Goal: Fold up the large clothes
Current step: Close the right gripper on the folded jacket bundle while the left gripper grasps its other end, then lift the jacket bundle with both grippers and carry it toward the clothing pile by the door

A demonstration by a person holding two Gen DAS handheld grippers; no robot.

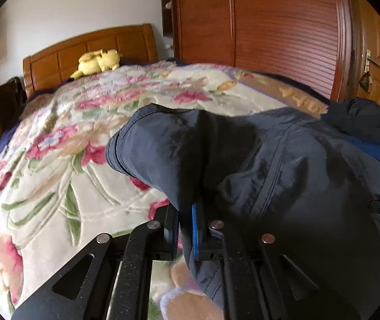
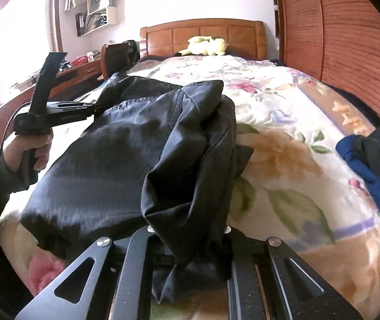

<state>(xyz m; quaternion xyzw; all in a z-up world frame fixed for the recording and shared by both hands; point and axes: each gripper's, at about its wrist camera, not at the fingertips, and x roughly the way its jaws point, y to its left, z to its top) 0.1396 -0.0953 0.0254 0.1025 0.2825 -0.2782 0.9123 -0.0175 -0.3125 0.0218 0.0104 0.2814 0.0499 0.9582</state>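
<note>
Both grippers (image 1: 187,229) (image 2: 198,242) clamp the dark jacket (image 2: 126,154), jaws closed on fabric, lifting it off the bed (image 2: 283,138) to fold.

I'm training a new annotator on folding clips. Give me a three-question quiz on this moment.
1. True or false: both the left gripper and the right gripper are shut on the dark garment.
2. The yellow plush toy lies: A) on the garment, B) by the headboard, C) on the floor.
3. Fill in: the garment rests on a ____ blanket.

Key: 1 true; 2 B; 3 floral.
</note>
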